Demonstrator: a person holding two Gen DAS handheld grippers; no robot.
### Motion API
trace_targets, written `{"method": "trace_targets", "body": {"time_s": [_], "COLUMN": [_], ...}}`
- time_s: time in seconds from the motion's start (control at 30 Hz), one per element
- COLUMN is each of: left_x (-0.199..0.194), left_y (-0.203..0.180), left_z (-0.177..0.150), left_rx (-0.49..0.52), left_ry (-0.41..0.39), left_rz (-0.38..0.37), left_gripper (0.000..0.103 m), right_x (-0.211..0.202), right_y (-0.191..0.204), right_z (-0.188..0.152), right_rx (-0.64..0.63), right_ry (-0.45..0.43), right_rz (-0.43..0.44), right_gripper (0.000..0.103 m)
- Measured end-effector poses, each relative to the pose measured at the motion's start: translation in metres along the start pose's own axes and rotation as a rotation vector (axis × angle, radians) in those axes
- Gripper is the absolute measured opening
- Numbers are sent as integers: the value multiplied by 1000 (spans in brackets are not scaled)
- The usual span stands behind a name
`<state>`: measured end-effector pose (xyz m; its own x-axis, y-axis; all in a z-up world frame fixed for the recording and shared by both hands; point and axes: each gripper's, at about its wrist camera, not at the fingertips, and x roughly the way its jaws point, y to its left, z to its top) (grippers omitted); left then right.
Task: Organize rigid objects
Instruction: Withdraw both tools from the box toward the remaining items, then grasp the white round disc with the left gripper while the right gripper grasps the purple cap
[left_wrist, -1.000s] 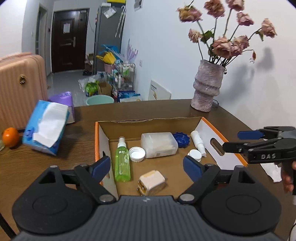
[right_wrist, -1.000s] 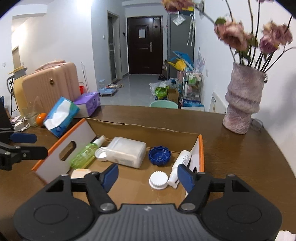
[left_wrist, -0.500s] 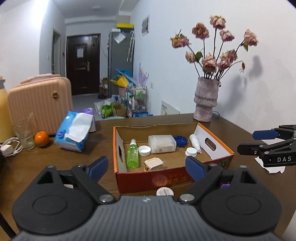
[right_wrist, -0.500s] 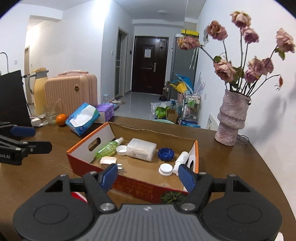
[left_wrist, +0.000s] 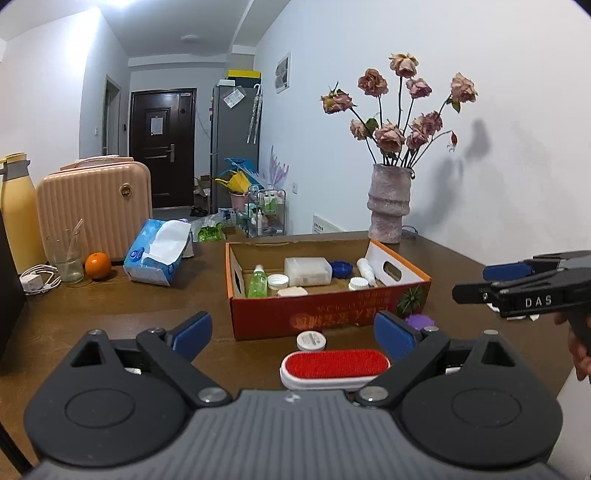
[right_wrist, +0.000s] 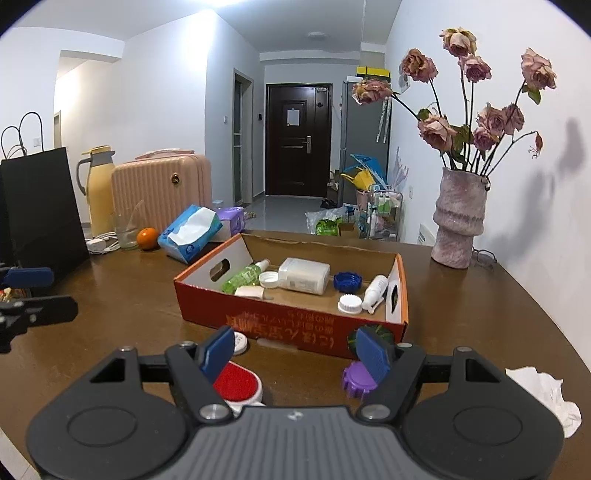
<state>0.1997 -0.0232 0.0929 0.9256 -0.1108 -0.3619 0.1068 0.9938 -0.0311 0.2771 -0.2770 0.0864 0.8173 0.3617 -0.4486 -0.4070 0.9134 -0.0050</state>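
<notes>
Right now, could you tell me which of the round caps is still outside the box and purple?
The purple cap, on the table before the box beside the right hand-held gripper. The white-labelled cap also lies outside; the blue cap and two white ones sit inside.

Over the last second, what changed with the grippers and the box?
Both grippers, left and right, pulled back from over the box and opened wider, empty. That brought the red brush, white lid and purple cap into view before the box. The box's contents stayed put.
</notes>
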Motion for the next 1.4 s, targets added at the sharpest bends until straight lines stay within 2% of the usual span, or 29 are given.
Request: {"method": "trace_targets", "body": {"time_s": [0.33,0.47,0.6,0.73,0.93,1.2,1.4], "left_x": [11,6,-1,7,53,140,210], "left_y": [-1,-8,-9,-11,-10,-15,-8], "left_z": [-24,-38,-52,-61,-57,-28,-16], "left_rx": [6,21,-20,-39,-30,42,2], "left_ry": [46,24,6,38,103,170,309], "left_rz": [-15,12,32,50,60,6,-64], "left_gripper": [97,97,97,97,96,80,68], "right_x": [-5,-14,-25,-22,9,75,121], "right_y": [2,5,8,9,-4,-37,-66], "right_z": [-24,-41,-62,-80,-85,-69,-53], "right_rx": [24,37,68,93,116,95,105], "right_ry": [2,-12,-39,-19,19,93,128], "right_rz": [5,1,-17,-15,-34,-85,-113], "right_gripper": [72,72,72,72,72,72,72]}}
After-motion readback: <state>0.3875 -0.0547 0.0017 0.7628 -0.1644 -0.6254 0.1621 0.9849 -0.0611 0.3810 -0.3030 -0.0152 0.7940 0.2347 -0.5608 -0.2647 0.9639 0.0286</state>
